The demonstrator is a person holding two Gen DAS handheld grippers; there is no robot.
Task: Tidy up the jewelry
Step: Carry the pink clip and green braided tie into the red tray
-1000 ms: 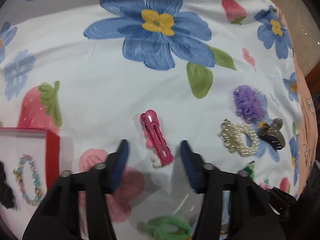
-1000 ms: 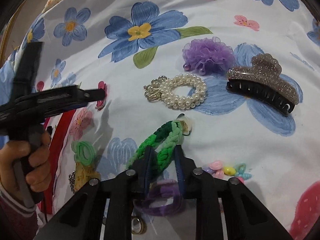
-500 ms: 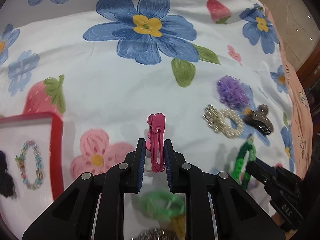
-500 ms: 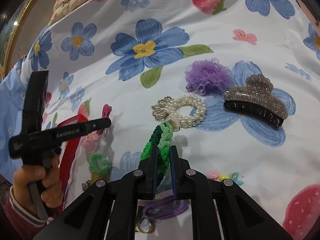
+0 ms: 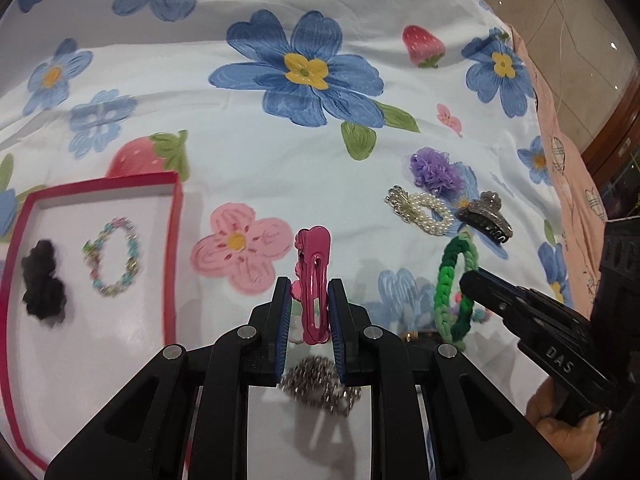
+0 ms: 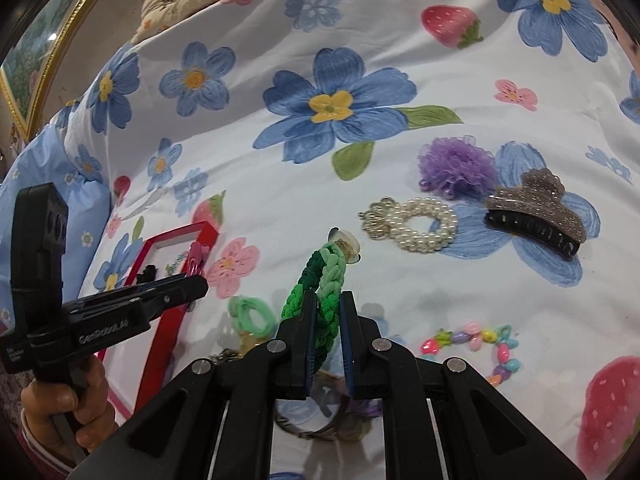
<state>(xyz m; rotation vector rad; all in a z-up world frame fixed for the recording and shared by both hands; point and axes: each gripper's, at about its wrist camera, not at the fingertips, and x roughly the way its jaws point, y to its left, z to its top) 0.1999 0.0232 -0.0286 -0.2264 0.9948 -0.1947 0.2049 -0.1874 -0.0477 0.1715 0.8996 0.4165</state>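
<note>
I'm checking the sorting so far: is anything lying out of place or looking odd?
Nothing looks damaged or spilled. Only the black scrunchie and a pastel bead bracelet lie in the red tray; the pearl bracelet, glitter claw clip and purple pompom are loose on the sheet.

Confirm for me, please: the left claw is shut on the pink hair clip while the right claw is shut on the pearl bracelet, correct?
Not quite. The right claw is shut on the green braided band, as the right wrist view shows; the pearl bracelet lies untouched. The left claw does grip the pink hair clip.
</note>
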